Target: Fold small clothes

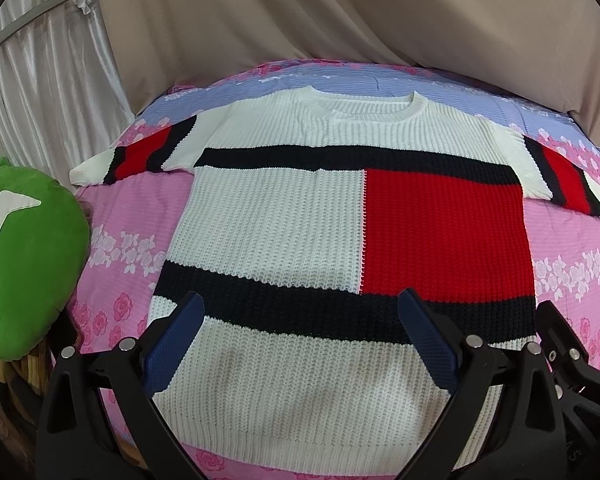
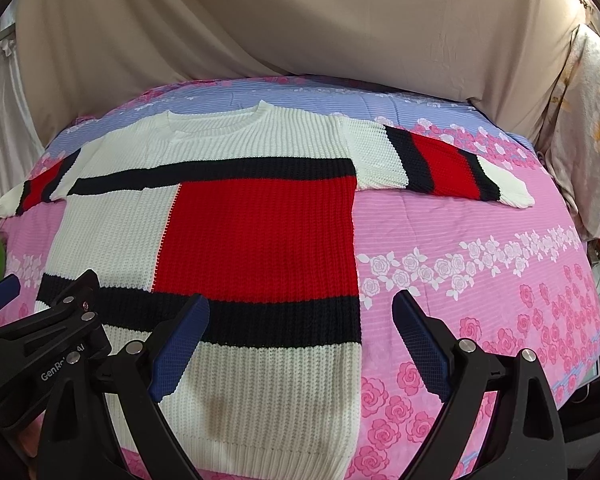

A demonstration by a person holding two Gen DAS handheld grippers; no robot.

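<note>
A small knitted sweater (image 1: 284,216), white with a red block and black bands, lies flat on the bed, neck away from me, both sleeves spread out. It also shows in the right wrist view (image 2: 256,232). My left gripper (image 1: 302,310) is open and empty, hovering over the sweater's lower part near the hem. My right gripper (image 2: 300,312) is open and empty over the sweater's lower right edge. The left gripper's body (image 2: 40,344) shows at the left of the right wrist view.
The pink and blue flowered bedspread (image 2: 480,264) covers the bed. A green plush cushion (image 1: 24,256) lies at the left edge. Beige drapes (image 1: 340,12) hang behind the bed, white curtains (image 1: 56,92) at the left. A patterned cloth (image 2: 580,120) hangs at the right.
</note>
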